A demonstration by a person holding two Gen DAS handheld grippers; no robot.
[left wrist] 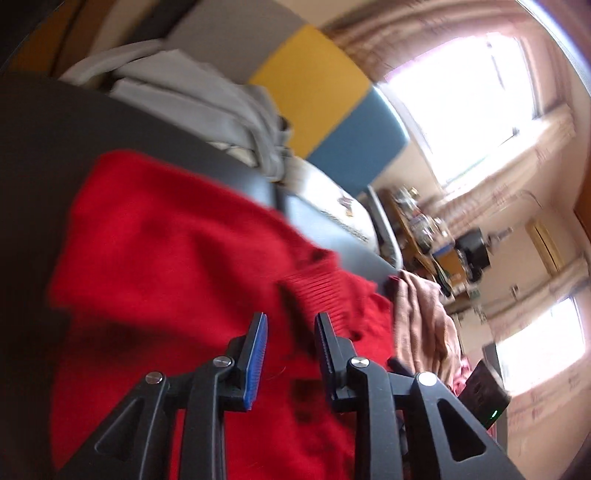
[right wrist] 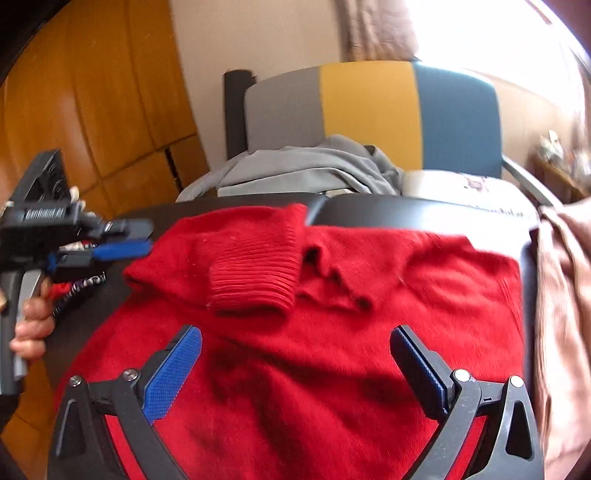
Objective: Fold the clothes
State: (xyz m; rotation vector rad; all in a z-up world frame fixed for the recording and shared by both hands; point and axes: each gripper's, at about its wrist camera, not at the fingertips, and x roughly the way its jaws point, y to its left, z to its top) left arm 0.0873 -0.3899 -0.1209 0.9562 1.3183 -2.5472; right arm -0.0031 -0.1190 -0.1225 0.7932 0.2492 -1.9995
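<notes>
The red knit sweater [right wrist: 295,332] lies spread on the dark table [right wrist: 424,210], one ribbed cuff [right wrist: 255,284] folded across its chest. The right gripper [right wrist: 295,350] hovers above it, jaws wide and empty; the left gripper [left wrist: 290,334] stands narrowly parted, gripping nothing.

Left gripper [left wrist: 290,325] slightly parted, right gripper [right wrist: 295,341] wide apart

A chair [right wrist: 369,110] with a back panelled in grey, yellow and blue stands at twelve o'clock behind the dark table [right wrist: 406,210]. At nine o'clock, orange-brown wooden panelling [right wrist: 92,110] lines the wall. Bright windows [left wrist: 461,92] flanked by pinkish curtains [right wrist: 376,29] glare at two o'clock (the left wrist view is heavily blurred), and a cluttered wooden shelf [left wrist: 417,225] sits at three o'clock, its contents unreadable.
</notes>
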